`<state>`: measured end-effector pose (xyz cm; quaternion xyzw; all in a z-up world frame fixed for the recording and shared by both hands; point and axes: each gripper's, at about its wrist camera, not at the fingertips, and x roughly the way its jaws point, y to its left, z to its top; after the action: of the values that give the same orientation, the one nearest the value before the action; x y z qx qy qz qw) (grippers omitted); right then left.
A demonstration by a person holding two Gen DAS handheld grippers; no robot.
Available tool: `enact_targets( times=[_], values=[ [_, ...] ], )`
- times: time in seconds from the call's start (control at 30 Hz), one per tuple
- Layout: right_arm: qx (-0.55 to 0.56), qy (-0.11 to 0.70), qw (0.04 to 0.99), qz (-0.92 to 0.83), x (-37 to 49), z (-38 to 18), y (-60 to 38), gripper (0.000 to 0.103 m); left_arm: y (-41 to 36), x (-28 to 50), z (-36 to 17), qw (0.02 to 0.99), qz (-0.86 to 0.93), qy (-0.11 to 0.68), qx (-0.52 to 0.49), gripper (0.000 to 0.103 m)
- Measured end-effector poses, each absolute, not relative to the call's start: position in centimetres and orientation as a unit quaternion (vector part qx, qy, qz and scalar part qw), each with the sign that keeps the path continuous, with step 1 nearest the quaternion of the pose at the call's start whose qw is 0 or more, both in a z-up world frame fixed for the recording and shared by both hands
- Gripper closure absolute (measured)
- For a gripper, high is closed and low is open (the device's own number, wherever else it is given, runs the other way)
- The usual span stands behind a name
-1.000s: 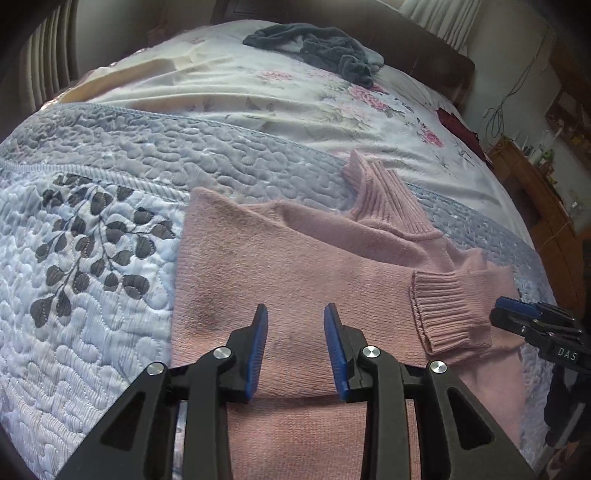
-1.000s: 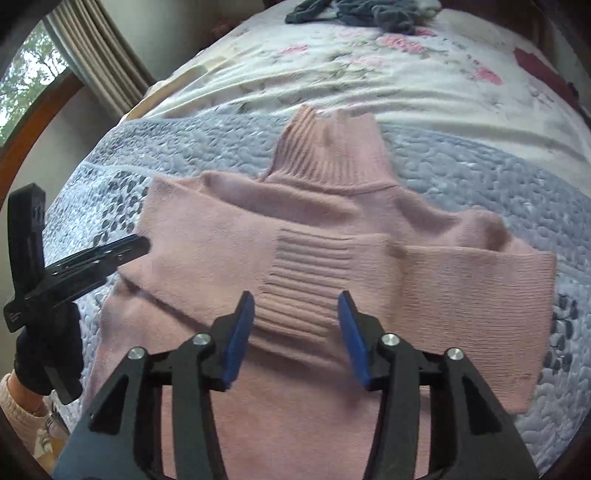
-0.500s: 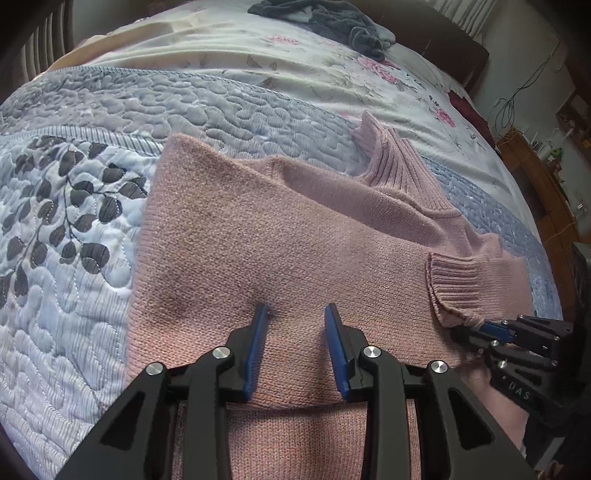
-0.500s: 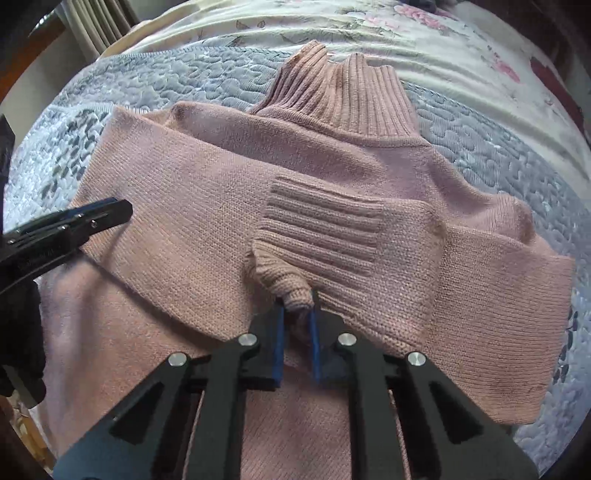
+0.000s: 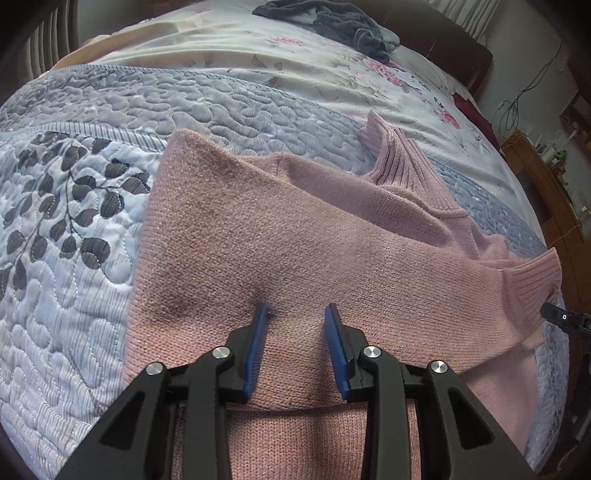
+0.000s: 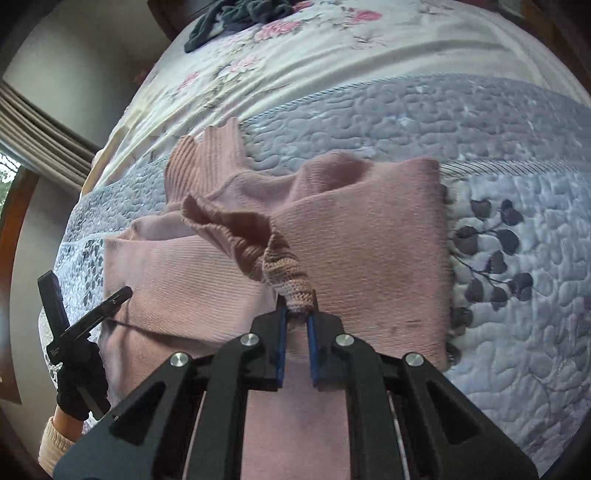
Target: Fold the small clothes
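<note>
A pink turtleneck sweater [image 5: 280, 236] lies on the quilted bedspread [image 5: 66, 236], its ribbed collar [image 5: 399, 158] pointing away. My left gripper [image 5: 296, 314] is open, its blue pads resting on the left sleeve that is folded across the body. My right gripper [image 6: 295, 315] is shut on the ribbed sleeve cuff [image 6: 236, 240] and holds it raised above the sweater [image 6: 369, 258]. In the right wrist view the left gripper [image 6: 86, 286] shows at the left, held by a gloved hand [image 6: 79, 384]. In the left wrist view only the tip of the right gripper [image 5: 557, 316] shows, beside the cuff [image 5: 532, 291].
A pile of dark grey clothes [image 5: 332, 18] lies at the far side of the bed on a floral sheet [image 5: 295, 62]. A dark red item [image 5: 469, 107] sits near the headboard. Wooden furniture [image 5: 546, 192] stands to the right of the bed, curtains [image 6: 37, 136] to the left.
My right gripper shut on the sleeve cuff, then lifted it and carried it toward the right. My left gripper came down closer onto the folded sleeve and stayed open.
</note>
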<state>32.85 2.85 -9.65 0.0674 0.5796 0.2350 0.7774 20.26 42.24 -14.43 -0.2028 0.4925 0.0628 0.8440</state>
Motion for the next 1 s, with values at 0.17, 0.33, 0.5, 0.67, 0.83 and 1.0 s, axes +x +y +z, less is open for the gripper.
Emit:
enact_targets(
  times=[0.17,0.33,0.5,0.67,0.83,1.0],
  values=[
    [0.066,0.619,0.754,0.21,32.6,-12.5,0.3,0.087,42.1,20.5,-14.4,0.843,0.065,0.497,-0.194,0.07],
    [0.069,0.567,0.79,0.224,32.1,-9.0,0.2,0.081,39.8,20.6,-12.0,0.855,0.067,0.483,-0.177,0.066],
    [0.047,0.557,0.788,0.256,33.2,-8.2,3.6,0.07,35.9,22.4,-11.9,0.857,0.026,0.497,-0.136,0.058],
    [0.018,0.589,0.776,0.223,34.4,-11.7,4.0,0.073,36.2,23.0,-14.3,0.848,0.028,0.51,-0.144,0.058],
    [0.021,0.593,0.769,0.235,34.2,-13.0,3.3,0.073,36.9,22.7,-14.7,0.851,0.005,0.504,-0.151,0.058],
    [0.027,0.58,0.768,0.272,35.2,-10.1,4.8,0.068,37.4,23.4,-12.3,0.858,0.0,0.489,-0.157,0.058]
  ],
)
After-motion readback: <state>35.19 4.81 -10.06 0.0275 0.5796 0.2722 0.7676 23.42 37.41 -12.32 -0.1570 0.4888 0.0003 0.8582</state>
